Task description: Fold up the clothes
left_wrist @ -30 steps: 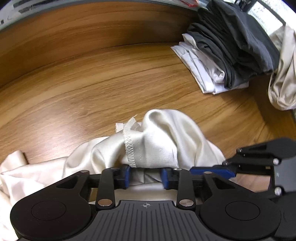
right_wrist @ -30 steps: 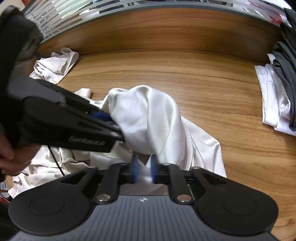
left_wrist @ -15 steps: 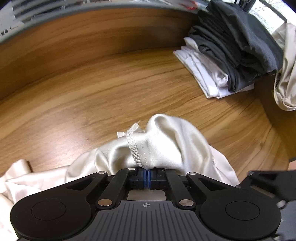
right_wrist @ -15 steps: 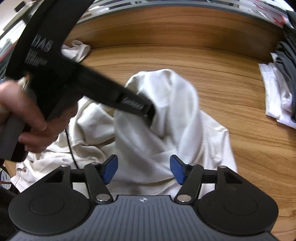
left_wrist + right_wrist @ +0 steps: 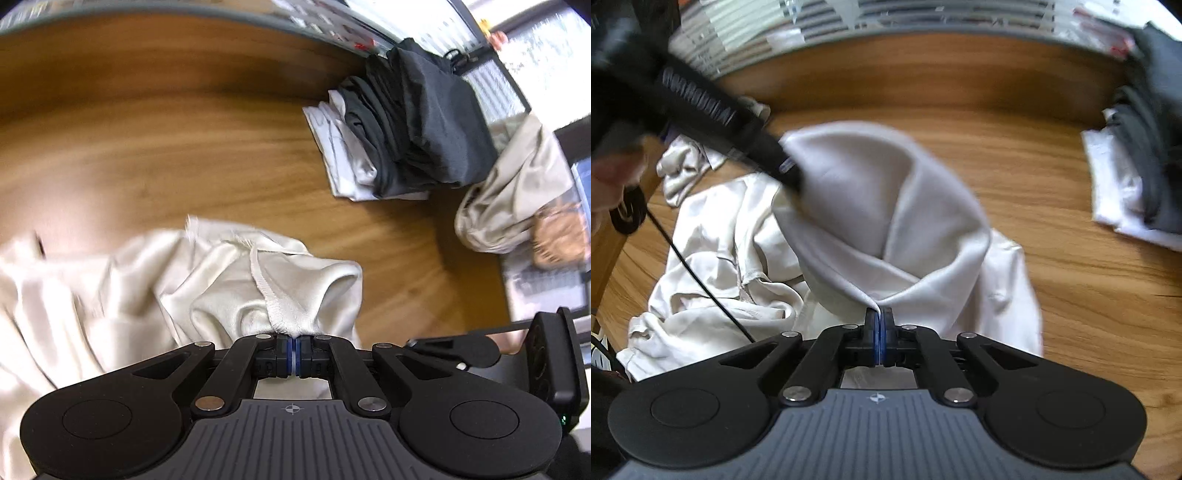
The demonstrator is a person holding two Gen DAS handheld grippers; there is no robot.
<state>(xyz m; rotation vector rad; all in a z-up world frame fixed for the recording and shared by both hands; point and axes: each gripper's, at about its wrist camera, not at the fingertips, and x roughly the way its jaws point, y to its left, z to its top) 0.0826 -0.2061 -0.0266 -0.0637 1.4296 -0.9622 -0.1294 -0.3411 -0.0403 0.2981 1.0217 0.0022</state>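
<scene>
left gripper pinched shut on the hemmed edge of a cream garment; right gripper clamped on another fold, cloth bunched above the wooden table; likely next: spread it flat; folded stack beyond.

Wooden table, grain visible; black cable trailing at left edge; slatted blinds behind far table edge; windows beyond
</scene>
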